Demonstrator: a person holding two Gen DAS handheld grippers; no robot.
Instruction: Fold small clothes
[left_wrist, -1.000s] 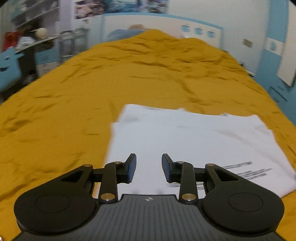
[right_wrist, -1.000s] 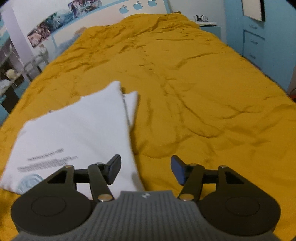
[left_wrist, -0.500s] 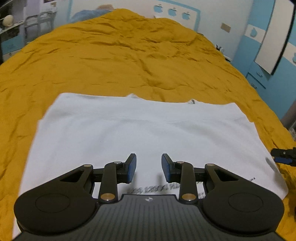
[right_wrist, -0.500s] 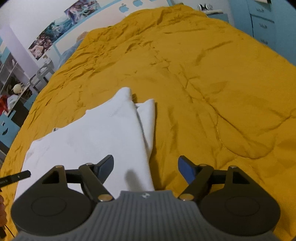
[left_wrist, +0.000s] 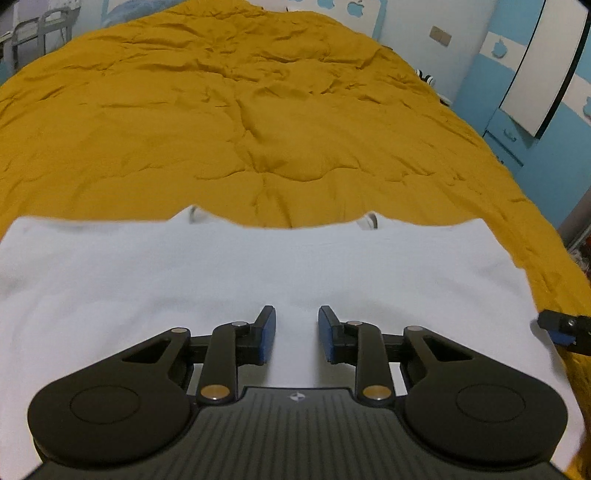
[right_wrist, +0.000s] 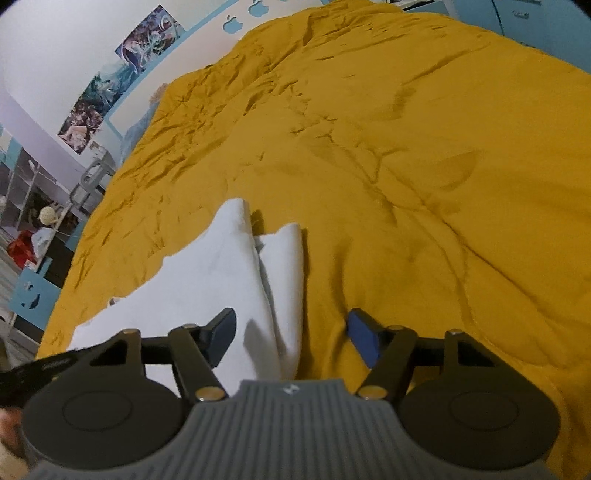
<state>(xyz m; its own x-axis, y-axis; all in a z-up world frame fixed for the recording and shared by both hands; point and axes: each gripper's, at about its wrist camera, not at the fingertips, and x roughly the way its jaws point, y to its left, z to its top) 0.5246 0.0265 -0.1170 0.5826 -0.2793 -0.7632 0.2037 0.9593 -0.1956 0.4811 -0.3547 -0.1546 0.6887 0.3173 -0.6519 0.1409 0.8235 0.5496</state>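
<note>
A white garment (left_wrist: 258, 266) is seen spread flat on a bed covered by a rumpled mustard-yellow quilt (left_wrist: 258, 122). In the left wrist view, the left gripper (left_wrist: 297, 330) is held low over the near part of the cloth, pointed down toward it. Its blue-padded fingers (left_wrist: 267, 332) are set a little apart and are closing, with only bare white cloth seen in the gap; nothing is pinched. At the right edge of that view, the tip of the right gripper (left_wrist: 565, 328) is caught beside the garment's right-hand border.

In the right wrist view, the right gripper (right_wrist: 291, 330) is shown straddling that same border of the garment (right_wrist: 207, 280). One finger is placed over the white cloth, the other over the yellow quilt (right_wrist: 406, 166). The jaws are spread wide and are narrowing, and the doubled edge of the cloth is seen below the gap; whether it lies between the pads or only beneath them cannot be told, and it is not pressed. Two folded layers are seen tapering to soft points at the garment's far corner.

Posters (right_wrist: 122, 77) are seen along the white wall, and blue cabinets (left_wrist: 517, 122) are glimpsed beyond the bed.
</note>
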